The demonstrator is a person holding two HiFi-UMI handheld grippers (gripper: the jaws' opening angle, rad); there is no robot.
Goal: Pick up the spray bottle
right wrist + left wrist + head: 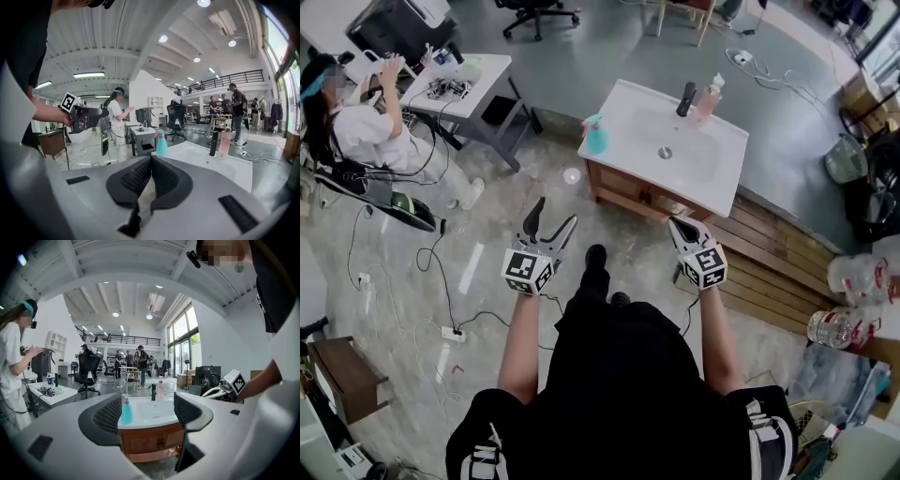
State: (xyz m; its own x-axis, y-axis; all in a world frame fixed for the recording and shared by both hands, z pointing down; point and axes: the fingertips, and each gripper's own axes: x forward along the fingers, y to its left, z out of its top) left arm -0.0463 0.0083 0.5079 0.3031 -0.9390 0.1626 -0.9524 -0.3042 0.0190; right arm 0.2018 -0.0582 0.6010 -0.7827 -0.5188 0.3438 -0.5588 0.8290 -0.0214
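The spray bottle (595, 136) is teal with a pink trigger head. It stands upright on the near left corner of a white sink top (712, 164). My left gripper (554, 212) is open and empty, held in the air well short of the sink. In the left gripper view the spray bottle (125, 411) shows between the spread jaws, still far off. My right gripper (673, 223) is shut with nothing in it, level with the cabinet front. The right gripper view shows its pads pressed together (151, 161), with the spray bottle (161, 144) beyond them.
The sink rests on a wooden cabinet (633, 195). At its back stand a black faucet (685, 98) and a pink bottle (710, 97). A seated person (356, 131) works at a white desk (464, 89) to the left. Cables (441, 281) lie on the floor.
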